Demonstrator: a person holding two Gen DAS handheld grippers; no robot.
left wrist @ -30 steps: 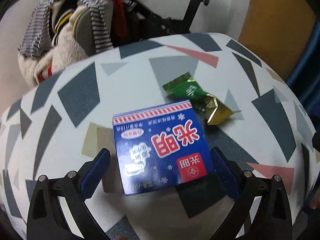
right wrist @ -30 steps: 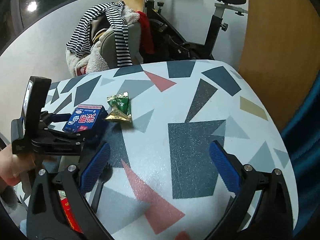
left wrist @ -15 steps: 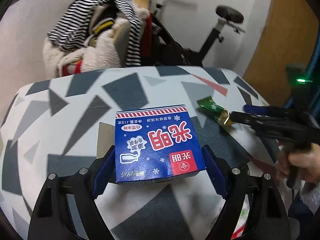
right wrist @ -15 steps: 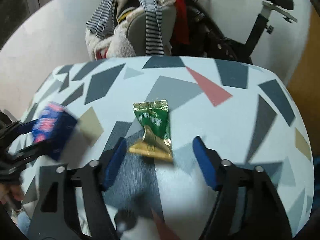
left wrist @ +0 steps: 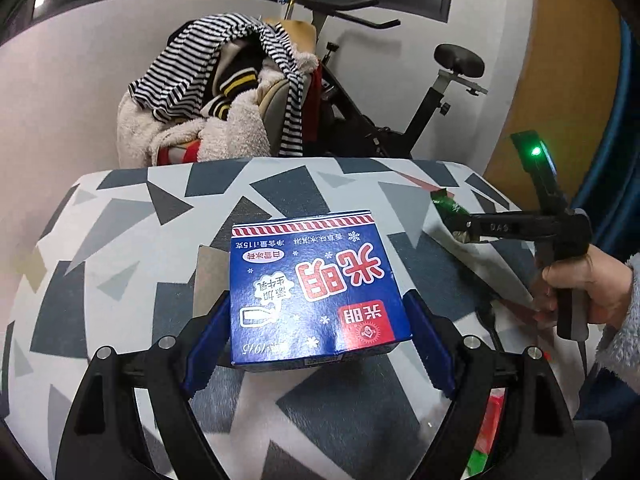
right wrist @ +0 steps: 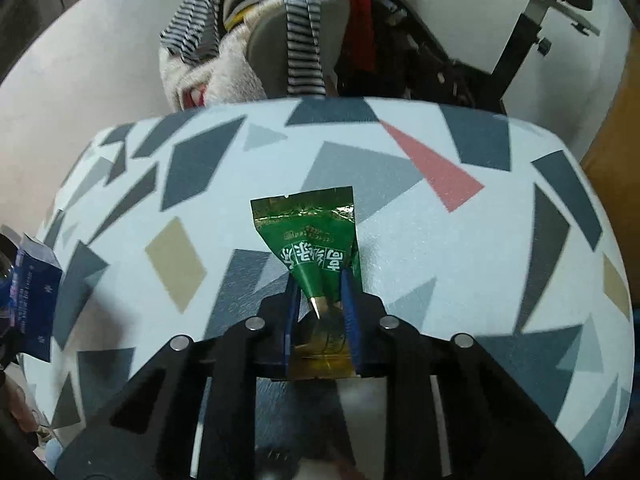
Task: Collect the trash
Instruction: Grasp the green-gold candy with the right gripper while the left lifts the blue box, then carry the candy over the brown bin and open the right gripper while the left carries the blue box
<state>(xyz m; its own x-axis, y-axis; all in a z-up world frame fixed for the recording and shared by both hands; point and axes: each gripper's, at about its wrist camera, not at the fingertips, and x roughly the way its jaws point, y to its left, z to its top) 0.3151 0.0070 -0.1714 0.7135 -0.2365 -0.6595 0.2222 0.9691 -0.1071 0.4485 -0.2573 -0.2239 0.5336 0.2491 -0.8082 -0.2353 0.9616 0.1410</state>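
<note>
- We have the left gripper [left wrist: 318,322] clamped on the blue ice cream box [left wrist: 316,286]; a second ago it sat wide open around the box on the patterned table [left wrist: 120,240], now the box is held above it
- Right gripper [right wrist: 320,300] jaws closing on the green wrapper [right wrist: 310,240], pads pinching its narrow end; a second ago they gaped over bare tabletop

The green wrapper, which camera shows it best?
The right wrist view: the green wrapper fills the centre, print readable, its narrow end between the closing right claw. The left wrist view shows only a green sliver at the far right.
</note>
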